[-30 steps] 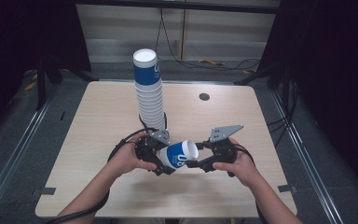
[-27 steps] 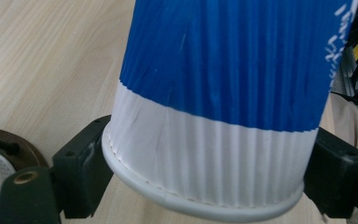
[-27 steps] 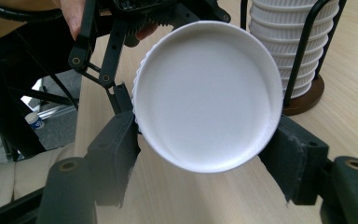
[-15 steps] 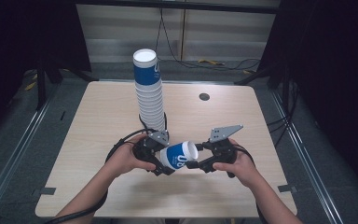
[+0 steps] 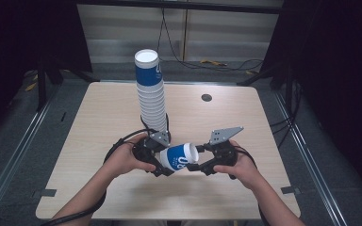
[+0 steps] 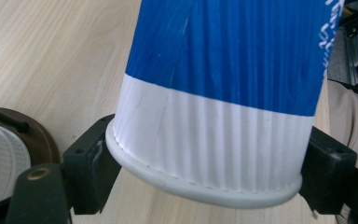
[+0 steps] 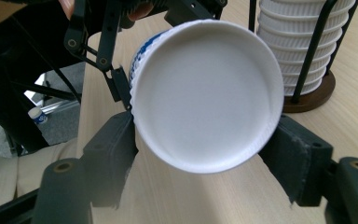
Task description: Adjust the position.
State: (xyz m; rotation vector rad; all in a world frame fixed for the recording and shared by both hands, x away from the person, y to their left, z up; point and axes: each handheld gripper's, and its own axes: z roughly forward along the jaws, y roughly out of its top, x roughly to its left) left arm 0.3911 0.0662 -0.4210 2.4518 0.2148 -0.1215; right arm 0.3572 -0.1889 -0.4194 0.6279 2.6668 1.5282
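Right now I have the blue-and-white ribbed paper cup (image 5: 180, 157) lying sideways just in front of the tall stack of matching paper cups (image 5: 149, 89), held off the pale wooden table (image 5: 264, 122) between both tools. My left gripper (image 5: 159, 162) is closed on the rolled rim end, jaws pressing the white band from either side. My right gripper (image 5: 199, 165) is closed around the flat white base end. I judge the cup very light and thin-walled, so it would dent under a hard squeeze; the rolled rim and the base ring look like the stiffest places to grip. Behind it, the stack sits in a dark wire holder with a round wooden foot (image 7: 314, 91).
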